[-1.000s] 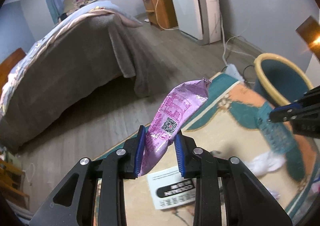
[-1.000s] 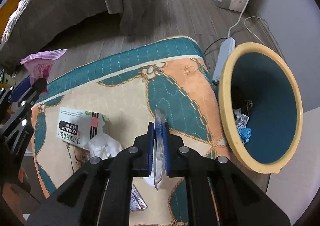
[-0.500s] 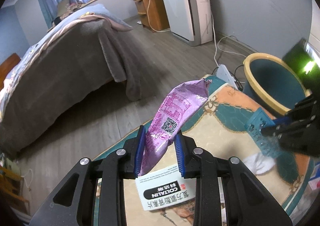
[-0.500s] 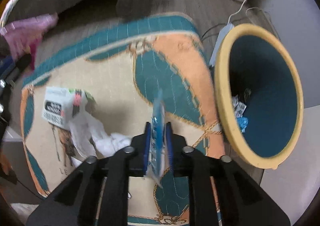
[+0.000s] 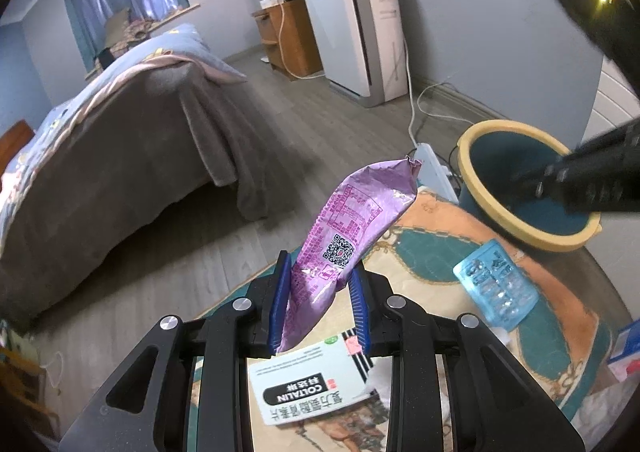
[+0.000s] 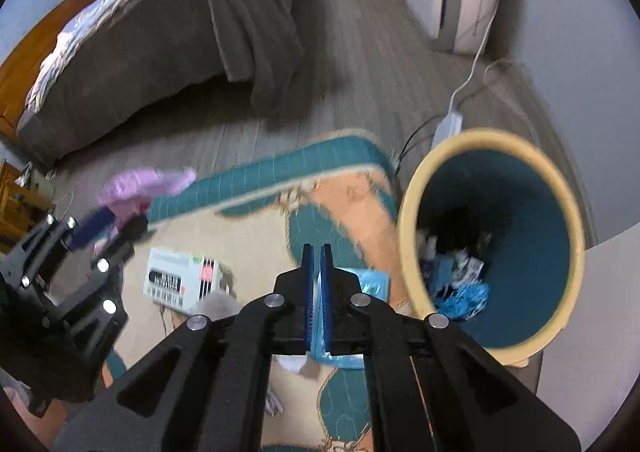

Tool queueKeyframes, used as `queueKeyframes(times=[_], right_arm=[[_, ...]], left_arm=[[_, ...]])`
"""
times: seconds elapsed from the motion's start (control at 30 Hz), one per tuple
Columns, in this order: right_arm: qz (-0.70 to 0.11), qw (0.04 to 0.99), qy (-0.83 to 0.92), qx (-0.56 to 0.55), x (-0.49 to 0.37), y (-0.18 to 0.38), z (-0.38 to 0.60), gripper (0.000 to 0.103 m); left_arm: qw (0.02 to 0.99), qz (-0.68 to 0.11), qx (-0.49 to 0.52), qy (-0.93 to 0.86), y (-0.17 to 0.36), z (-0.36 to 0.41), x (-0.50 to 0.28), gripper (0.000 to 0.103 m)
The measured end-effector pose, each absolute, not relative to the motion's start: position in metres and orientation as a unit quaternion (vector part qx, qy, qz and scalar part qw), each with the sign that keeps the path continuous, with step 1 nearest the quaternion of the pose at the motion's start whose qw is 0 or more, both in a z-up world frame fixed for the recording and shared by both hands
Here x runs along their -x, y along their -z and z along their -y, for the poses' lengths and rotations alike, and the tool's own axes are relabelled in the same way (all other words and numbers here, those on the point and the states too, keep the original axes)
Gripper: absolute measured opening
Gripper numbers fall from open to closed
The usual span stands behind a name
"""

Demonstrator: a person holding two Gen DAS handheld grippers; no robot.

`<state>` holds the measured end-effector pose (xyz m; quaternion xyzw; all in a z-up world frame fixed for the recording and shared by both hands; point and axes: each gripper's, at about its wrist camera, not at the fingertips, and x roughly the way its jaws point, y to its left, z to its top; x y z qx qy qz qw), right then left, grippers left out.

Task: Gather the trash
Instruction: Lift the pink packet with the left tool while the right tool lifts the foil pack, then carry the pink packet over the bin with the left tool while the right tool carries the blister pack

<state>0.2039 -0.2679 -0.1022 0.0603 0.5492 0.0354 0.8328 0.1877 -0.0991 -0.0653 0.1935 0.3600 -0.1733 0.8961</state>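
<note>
Fingers point(image 5: 280, 294), left gripper point(image 5: 320, 292), left wrist view: clamped on lower end of pink wrapper point(image 5: 352, 219). Wrapper held aloft, tilted up and to the right, QR code facing the camera, crumpled top end free. Below the fingers: white box point(image 5: 312, 384) with black label, flat on patterned mat point(image 5: 424, 252). Right of that, on or just above the mat: blue blister pack point(image 5: 496, 286), apart from both grippers. Beyond it: yellow-rimmed teal bin point(image 5: 472, 171), with right gripper point(image 5: 532, 181) blurred over its mouth. Bed point(image 5: 120, 139) in the background, left.

Fingers point(image 6: 307, 292), right gripper point(image 6: 316, 292), right wrist view: nearly together, thin gap only, nothing seen clamped. Blister pack point(image 6: 372, 284) showing past and to the right of them, face up, near the bin point(image 6: 408, 219) rim. Scraps of trash point(image 6: 464, 292) at the bin bottom. Left side: wrapper point(image 6: 148, 183), blurred, in the left gripper point(image 6: 116, 219). White box point(image 6: 180, 280) on the mat, crumpled tissue point(image 6: 216, 304) touching its near corner.
</note>
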Motion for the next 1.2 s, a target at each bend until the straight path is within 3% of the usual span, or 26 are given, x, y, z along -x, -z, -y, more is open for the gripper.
queueKeyframes(times=[0.07, 0.1, 0.17, 0.2, 0.23, 0.37, 0.53, 0.67, 0.7, 1.2], right_arm=[[-0.579, 0.813, -0.032, -0.049, -0.203, 0.125, 0.266, 0.005], [-0.594, 0.803, -0.030, -0.040, -0.203, 0.137, 0.264, 0.012], [-0.615, 0.788, -0.026, -0.020, -0.201, 0.154, 0.261, 0.036], [-0.621, 0.784, -0.024, -0.017, -0.200, 0.162, 0.261, 0.053], [-0.626, 0.779, -0.020, -0.018, -0.200, 0.168, 0.262, 0.062], [-0.650, 0.759, -0.005, -0.038, -0.202, 0.191, 0.266, 0.065], [-0.669, 0.742, 0.003, -0.043, -0.205, 0.210, 0.263, 0.081], [-0.675, 0.737, 0.009, -0.020, -0.207, 0.218, 0.256, 0.078], [-0.674, 0.739, 0.012, -0.016, -0.207, 0.217, 0.255, 0.067], [-0.560, 0.828, -0.001, -0.035, -0.191, 0.111, 0.271, 0.067]], left_arm=[[0.894, -0.365, -0.196, 0.171, 0.068, 0.100, -0.189, 0.030], [0.892, -0.368, -0.199, 0.169, 0.071, 0.100, -0.189, 0.030], [0.889, -0.373, -0.205, 0.166, 0.075, 0.100, -0.191, 0.030], [0.889, -0.375, -0.206, 0.165, 0.076, 0.100, -0.192, 0.030], [0.888, -0.378, -0.204, 0.164, 0.078, 0.099, -0.193, 0.030], [0.888, -0.383, -0.194, 0.163, 0.078, 0.097, -0.197, 0.030], [0.886, -0.388, -0.191, 0.164, 0.081, 0.093, -0.201, 0.030], [0.887, -0.393, -0.182, 0.161, 0.081, 0.087, -0.204, 0.030], [0.887, -0.393, -0.181, 0.160, 0.081, 0.086, -0.205, 0.030], [0.891, -0.387, -0.177, 0.159, 0.067, 0.098, -0.196, 0.030]])
